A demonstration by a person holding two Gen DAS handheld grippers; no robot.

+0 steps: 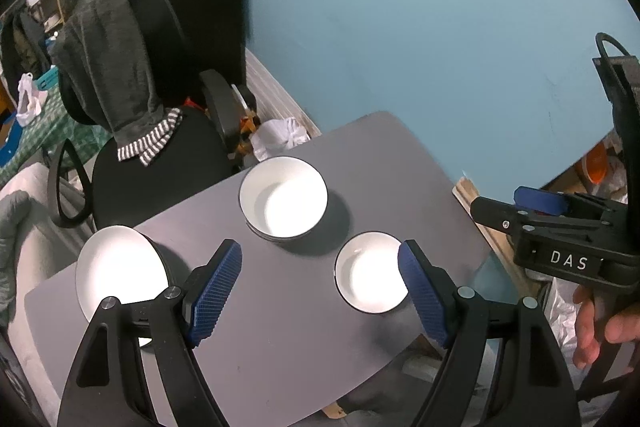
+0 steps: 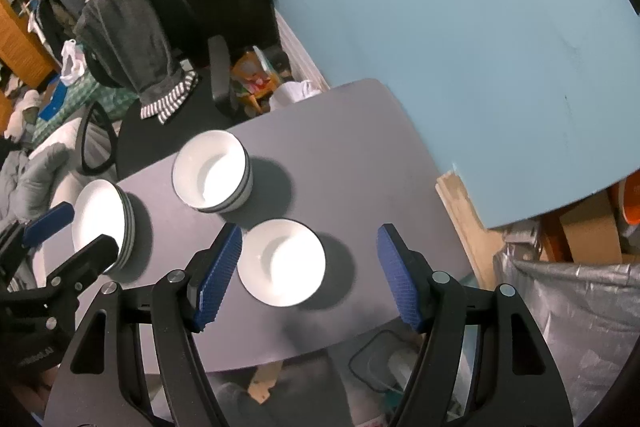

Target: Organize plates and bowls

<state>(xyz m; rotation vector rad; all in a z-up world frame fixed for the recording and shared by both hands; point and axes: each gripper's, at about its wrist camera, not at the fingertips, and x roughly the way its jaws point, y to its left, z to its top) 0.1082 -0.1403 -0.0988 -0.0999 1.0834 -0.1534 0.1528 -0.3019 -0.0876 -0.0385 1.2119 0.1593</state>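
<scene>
A single white bowl (image 2: 281, 263) sits low and centre in the right wrist view, alone on the grey table (image 2: 360, 147). Above and left of it stands a stack of bowls (image 2: 212, 171), layered rims showing at its side. At the left edge, close to the table's corner, a stack of plates (image 2: 100, 219) tilts toward the lens.

The right gripper (image 2: 310, 273) hovers above the single bowl with jaws spread wide, holding nothing; the bowl lies between the blue pads (image 2: 218, 273), nearer the left one. In the left wrist view the left gripper (image 1: 320, 293) is likewise apart and empty, over bare table between the plates (image 1: 120, 267) and the single bowl (image 1: 370, 273); the bowl stack (image 1: 283, 197) lies beyond.

Likely step: pick up the single bowl and nest it on the bowl stack. Risks: a pinch on the thin, smooth rim may slip; an off-centre placement may topple the stack; the plates near the edge could be knocked off by the left gripper.
</scene>
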